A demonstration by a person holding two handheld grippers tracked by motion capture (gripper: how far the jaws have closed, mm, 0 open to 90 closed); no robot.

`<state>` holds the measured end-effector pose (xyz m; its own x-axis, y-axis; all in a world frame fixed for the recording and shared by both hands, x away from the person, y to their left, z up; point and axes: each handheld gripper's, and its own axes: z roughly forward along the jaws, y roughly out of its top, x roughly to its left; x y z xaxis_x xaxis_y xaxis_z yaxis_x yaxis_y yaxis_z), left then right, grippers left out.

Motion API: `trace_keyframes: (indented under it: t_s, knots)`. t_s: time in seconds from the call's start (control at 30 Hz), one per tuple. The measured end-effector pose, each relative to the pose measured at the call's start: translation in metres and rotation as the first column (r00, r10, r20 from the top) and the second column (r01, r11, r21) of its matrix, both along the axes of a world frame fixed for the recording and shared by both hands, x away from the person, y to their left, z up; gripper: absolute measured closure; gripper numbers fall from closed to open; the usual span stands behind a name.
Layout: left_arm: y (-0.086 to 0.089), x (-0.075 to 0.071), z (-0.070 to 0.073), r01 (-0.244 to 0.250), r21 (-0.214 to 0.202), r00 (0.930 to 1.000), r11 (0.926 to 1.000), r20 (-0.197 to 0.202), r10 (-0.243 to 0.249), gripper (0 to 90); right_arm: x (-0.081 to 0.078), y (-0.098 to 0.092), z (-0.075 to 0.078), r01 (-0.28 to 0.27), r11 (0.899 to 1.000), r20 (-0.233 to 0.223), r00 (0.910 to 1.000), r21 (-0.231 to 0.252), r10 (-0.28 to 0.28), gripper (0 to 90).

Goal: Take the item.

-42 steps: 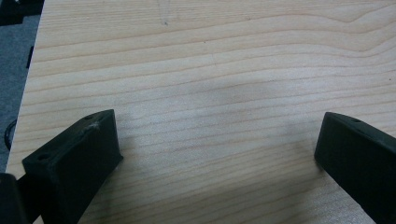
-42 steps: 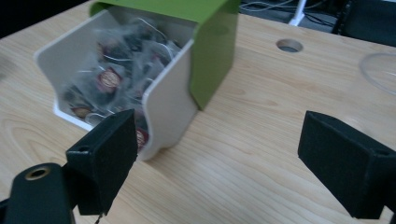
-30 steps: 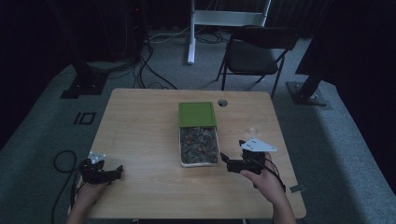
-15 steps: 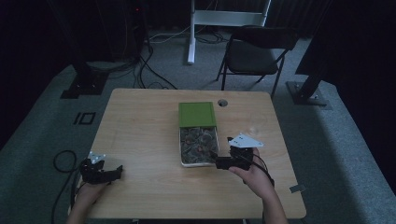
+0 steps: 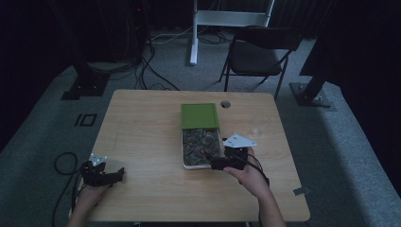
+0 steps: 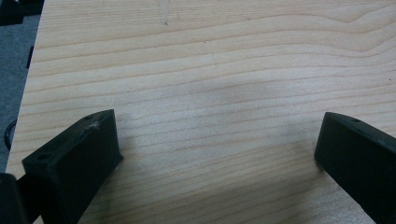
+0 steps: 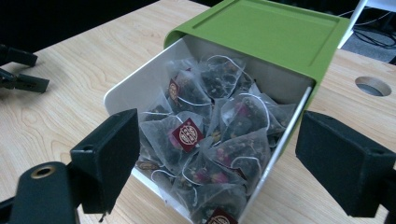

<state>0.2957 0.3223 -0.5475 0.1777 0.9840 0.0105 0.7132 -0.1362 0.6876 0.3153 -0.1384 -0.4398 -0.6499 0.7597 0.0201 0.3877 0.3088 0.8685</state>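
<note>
- Since the earlier frames the right tongs (image 5: 213, 163) have slid leftward, from just right of the tray to its near right corner; the left tongs (image 5: 116, 176) have kept their place.
- Lower left of the high view: the left tongs lie at the tabletop's (image 5: 142, 123) near left corner, held by a hand (image 5: 90, 194). In the left gripper view the jaws stand wide apart over bare wood, gripping nothing.
- Centre of the high view: a white tray (image 5: 183, 153) of tea bags (image 5: 201, 144) sits pulled out toward the person from its green sleeve (image 5: 199, 115), which covers the far end.
- In the right gripper view the tea bags (image 7: 205, 135) are clear pyramids with dark red tags, heaped in the tray (image 7: 140, 84) below the green sleeve (image 7: 266, 32) at upper centre.
- Right of centre: the right tongs, in the person's right hand (image 5: 250, 177), are just at the tray's near right corner. Their jaws are spread wide, one on each side of the tray's end, holding nothing.
- Upper right of the tabletop: a round cable hole (image 5: 225, 103), just beside the sleeve.
</note>
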Motion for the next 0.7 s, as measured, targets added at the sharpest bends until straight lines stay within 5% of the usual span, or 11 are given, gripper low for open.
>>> trace_keyframes:
  t_s: [0.7]
  knots:
    - [0.000, 0.000, 0.000, 0.002, 0.002, 1.0000, 1.0000, -0.002, -0.002, 0.5, 0.009, 0.038, -0.014, -0.049, 0.999, -0.016, 0.9987, -0.013, 0.049, 14.0]
